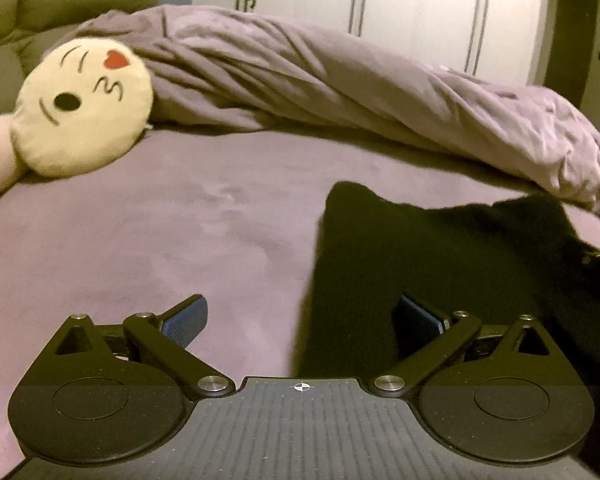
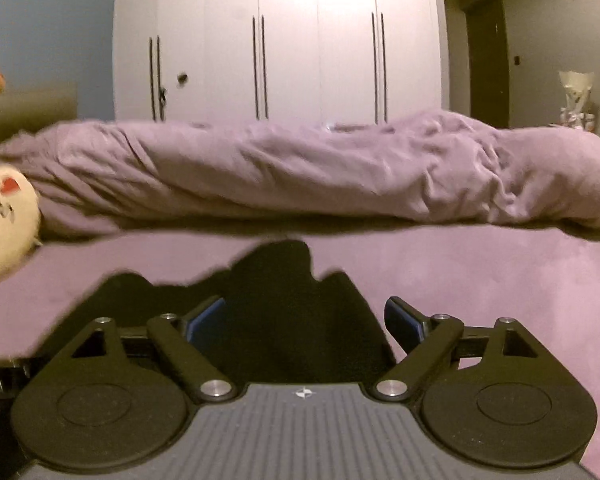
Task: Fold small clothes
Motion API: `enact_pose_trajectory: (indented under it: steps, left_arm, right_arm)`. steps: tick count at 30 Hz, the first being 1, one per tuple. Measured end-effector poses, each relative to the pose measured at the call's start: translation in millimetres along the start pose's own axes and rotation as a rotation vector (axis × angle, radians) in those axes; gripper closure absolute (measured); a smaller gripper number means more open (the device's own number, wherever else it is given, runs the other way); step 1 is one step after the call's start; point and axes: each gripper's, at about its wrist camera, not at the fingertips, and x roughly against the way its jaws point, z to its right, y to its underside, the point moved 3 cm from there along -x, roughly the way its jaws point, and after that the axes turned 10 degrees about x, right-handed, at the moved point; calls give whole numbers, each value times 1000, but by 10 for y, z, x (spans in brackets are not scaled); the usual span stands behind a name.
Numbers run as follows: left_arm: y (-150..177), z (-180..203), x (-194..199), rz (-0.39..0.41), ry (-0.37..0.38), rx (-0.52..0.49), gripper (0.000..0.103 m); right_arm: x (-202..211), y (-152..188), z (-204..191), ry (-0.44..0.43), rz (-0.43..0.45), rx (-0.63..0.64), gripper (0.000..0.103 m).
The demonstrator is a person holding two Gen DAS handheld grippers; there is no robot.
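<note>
Left tongs: released, fingers spread wide, nothing between them. Black garment lies on the purple bed sheet, filling the lower right of the left wrist view; its left edge runs down between the two fingers, the right pad over the cloth.

Right tongs: released, fingers wide apart; the black garment sits at lower centre, spanning the gap and reaching past the left finger.

Bunched purple duvet crosses mid-frame. Emoji cushion at upper left. White wardrobe behind.
</note>
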Motion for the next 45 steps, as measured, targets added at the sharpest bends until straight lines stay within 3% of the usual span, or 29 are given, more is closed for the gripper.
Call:
enact_pose_trajectory:
  steps: [1, 3, 5, 11, 18, 24, 32, 35, 39, 42, 45]
  left_arm:
    - [-20, -14, 13, -16, 4, 25, 0]
    - [-74, 6, -5, -48, 26, 55, 0]
    - [-128, 59, -54, -45, 24, 44, 0]
    - [-228, 245, -372, -38, -33, 5, 0]
    - [-179, 373, -654, 10, -112, -43, 0]
    - [-80, 397, -789, 49, -134, -52, 0]
    - [-66, 302, -876, 34, -84, 14, 0]
    - [-121, 176, -716, -20, -42, 43, 0]
    - [-71, 80, -219, -6, -41, -47, 0]
    - [58, -5, 233, 0, -46, -109, 0]
    - [211, -82, 632, -25, -22, -105, 0]
  right_arm:
    - [-35, -37, -73, 6, -10, 54, 24]
    - [-111, -95, -191, -9, -22, 132, 43]
    - [-192, -124, -275, -32, -43, 182, 50]
    - [-598, -37, -263, 21, -162, 274, 53]
    - [-851, 117, -203, 26, -185, 272, 40]
    - [-938, 200, -149, 17, -167, 238, 35]
    - [-975, 213, -164, 48, -155, 241, 26]
    - [-883, 177, -220, 84, -149, 278, 19]
    - [-634, 93, -141, 81, -197, 236, 6]
    - [-203, 103, -80, 80, -213, 218, 5]
    - [355, 243, -34, 57, -240, 193, 4]
